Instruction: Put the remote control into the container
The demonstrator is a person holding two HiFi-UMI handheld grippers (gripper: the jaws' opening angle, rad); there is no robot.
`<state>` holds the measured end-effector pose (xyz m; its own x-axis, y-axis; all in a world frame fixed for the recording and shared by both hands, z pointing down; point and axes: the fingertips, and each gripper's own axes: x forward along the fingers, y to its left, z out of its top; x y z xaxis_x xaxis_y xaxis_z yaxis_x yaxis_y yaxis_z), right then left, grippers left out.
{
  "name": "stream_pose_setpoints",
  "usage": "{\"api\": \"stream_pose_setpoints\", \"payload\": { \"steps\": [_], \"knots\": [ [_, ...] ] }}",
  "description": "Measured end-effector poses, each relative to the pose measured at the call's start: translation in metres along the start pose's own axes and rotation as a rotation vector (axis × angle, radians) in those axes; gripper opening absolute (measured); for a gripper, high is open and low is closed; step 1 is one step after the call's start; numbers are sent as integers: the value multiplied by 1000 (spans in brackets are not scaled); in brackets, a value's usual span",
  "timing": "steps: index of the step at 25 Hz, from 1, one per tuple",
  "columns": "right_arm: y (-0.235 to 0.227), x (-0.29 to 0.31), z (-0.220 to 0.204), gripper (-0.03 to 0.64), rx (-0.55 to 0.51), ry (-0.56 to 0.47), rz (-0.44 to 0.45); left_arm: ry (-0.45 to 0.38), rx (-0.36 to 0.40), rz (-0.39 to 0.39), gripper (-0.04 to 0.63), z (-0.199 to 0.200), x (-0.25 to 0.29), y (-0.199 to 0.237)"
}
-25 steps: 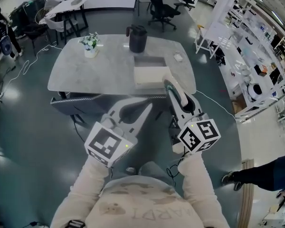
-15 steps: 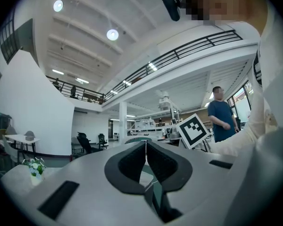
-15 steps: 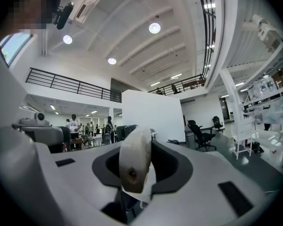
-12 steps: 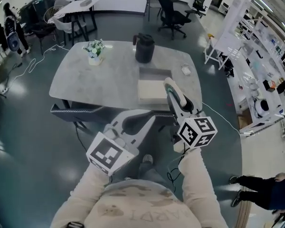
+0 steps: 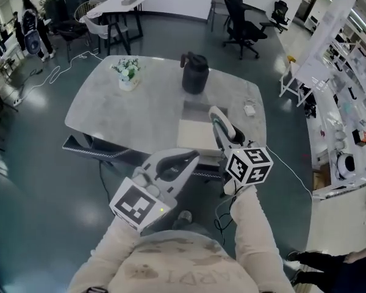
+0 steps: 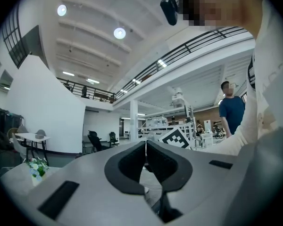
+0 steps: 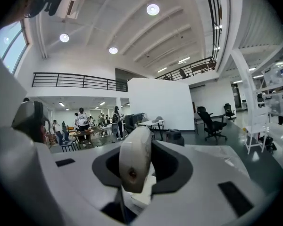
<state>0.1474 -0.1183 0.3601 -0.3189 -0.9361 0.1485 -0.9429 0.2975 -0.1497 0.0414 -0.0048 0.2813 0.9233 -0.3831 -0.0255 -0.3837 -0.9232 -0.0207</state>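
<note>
My right gripper (image 5: 221,133) is shut on a pale grey remote control (image 5: 218,118), which sticks up past the jaws and points toward the table. In the right gripper view the remote (image 7: 134,160) stands on end between the dark pads. The container (image 5: 186,140), a low open pale box, sits on the grey table (image 5: 128,112) near its front edge, just left of and beyond the remote's tip. My left gripper (image 5: 191,157) hangs below the table's edge, shut, with nothing between its pads (image 6: 156,160).
On the table stand a black jug (image 5: 194,73), a small flower pot (image 5: 129,72) and a small white item (image 5: 250,110). A dark bench (image 5: 88,145) runs along the table's near side. Office chairs (image 5: 244,17) stand behind, white racks (image 5: 348,72) at the right.
The head view has swung, so the table sits a little further right and lower in the picture. Both grippers keep their hold and pose. The person at the lower right has moved nearly out of view.
</note>
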Motion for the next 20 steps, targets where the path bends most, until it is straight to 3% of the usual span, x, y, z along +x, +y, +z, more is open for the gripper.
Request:
{"api": "stream_pose_setpoints", "payload": {
  "steps": [11,20],
  "knots": [
    [-65,65,-34,107,-9,158,91,15,-7,147,15,-7,52,29],
    [-93,115,-66,107,-2,295,98,44,-6,162,15,-11,73,53]
  ]
}}
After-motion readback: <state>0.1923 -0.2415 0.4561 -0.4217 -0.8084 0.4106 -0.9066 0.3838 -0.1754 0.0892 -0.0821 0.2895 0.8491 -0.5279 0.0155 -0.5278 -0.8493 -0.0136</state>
